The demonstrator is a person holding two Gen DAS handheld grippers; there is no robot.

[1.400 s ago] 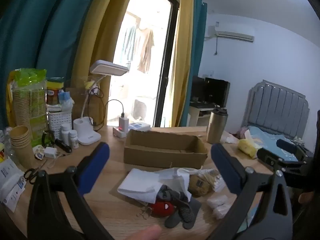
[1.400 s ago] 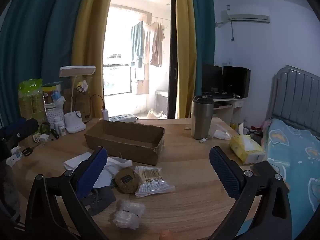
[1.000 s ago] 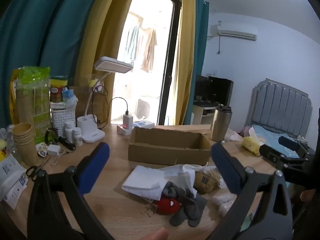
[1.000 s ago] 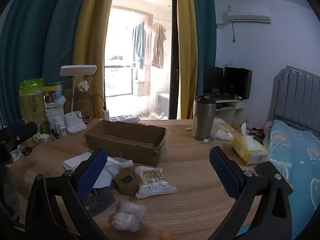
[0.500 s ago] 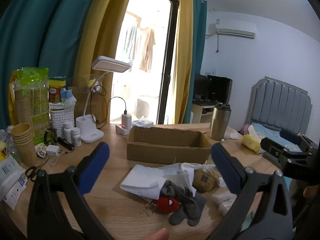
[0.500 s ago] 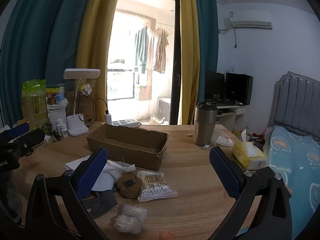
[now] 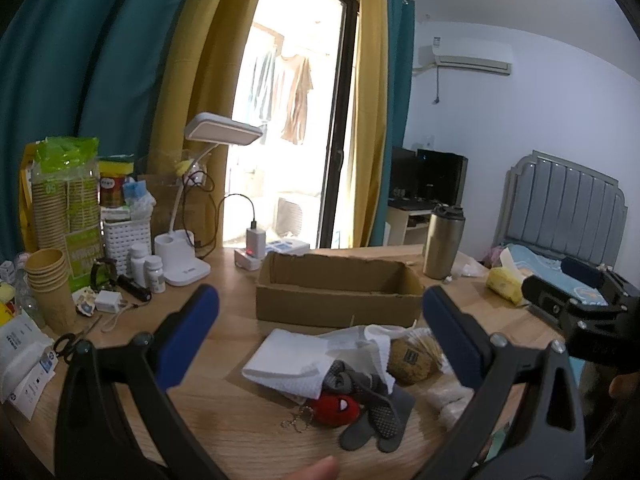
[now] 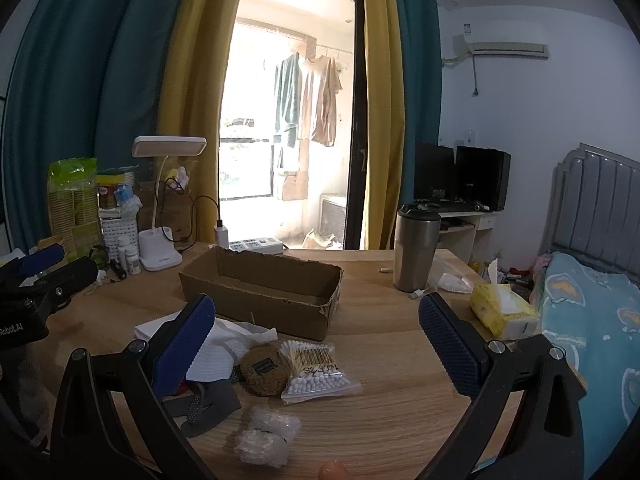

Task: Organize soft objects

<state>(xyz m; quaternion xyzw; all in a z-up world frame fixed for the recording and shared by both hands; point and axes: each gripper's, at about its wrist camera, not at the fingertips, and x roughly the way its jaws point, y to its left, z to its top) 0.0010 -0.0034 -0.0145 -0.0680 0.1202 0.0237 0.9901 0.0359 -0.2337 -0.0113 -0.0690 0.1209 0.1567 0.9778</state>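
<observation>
So the cardboard box [image 8: 264, 292] sits mid-worktop [image 8: 392, 364], with the soft stuff piled right in front: towel [image 8: 218, 350] left, round pad [image 8: 265, 369] touching the cotton swab bag [image 8: 316, 372], wrap bundle [image 8: 266, 436] nearest. Tumbler [image 8: 416, 246] and tissue pack [image 8: 502, 312] sit off right, lamp [image 8: 160, 208] back left.

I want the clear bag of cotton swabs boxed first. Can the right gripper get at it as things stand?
Probably yes. The clear bag of cotton swabs lies flat on the wooden table between the open fingers of the right gripper, nothing on top; only the round brown pouch touches its left side.
</observation>
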